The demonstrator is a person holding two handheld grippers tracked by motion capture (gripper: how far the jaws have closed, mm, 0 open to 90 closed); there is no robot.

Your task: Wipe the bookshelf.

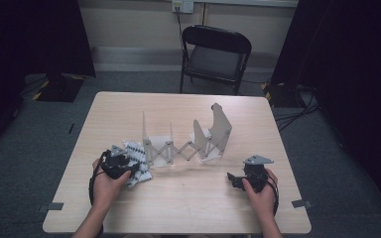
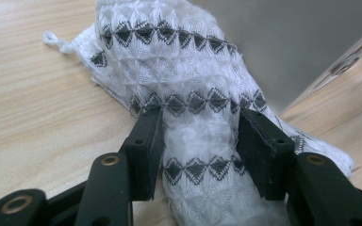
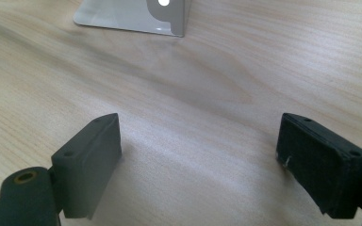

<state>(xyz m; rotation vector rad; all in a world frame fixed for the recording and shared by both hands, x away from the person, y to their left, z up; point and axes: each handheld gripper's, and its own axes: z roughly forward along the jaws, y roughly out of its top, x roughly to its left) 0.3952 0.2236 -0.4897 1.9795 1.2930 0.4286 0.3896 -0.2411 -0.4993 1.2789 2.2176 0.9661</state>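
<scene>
A white knitted cloth (image 1: 139,157) with rows of black diamonds lies bunched on the wooden table (image 1: 193,203), just left of a pale accordion rack (image 1: 183,145) with upright plates. My left gripper (image 1: 131,171) reaches into the cloth. In the left gripper view the cloth (image 2: 193,89) lies on the table between the parted jaws of the left gripper (image 2: 199,134); it fills the gap and brushes both pads loosely. My right gripper (image 1: 231,179) rests low at the front right, and the right gripper (image 3: 199,141) has wide jaws over bare wood.
A black folding chair (image 1: 216,54) stands beyond the table's far edge. A grey plate of the rack (image 2: 287,47) rises close behind the cloth, and a plate foot (image 3: 136,16) lies ahead of the right gripper. Dark curtains flank the room.
</scene>
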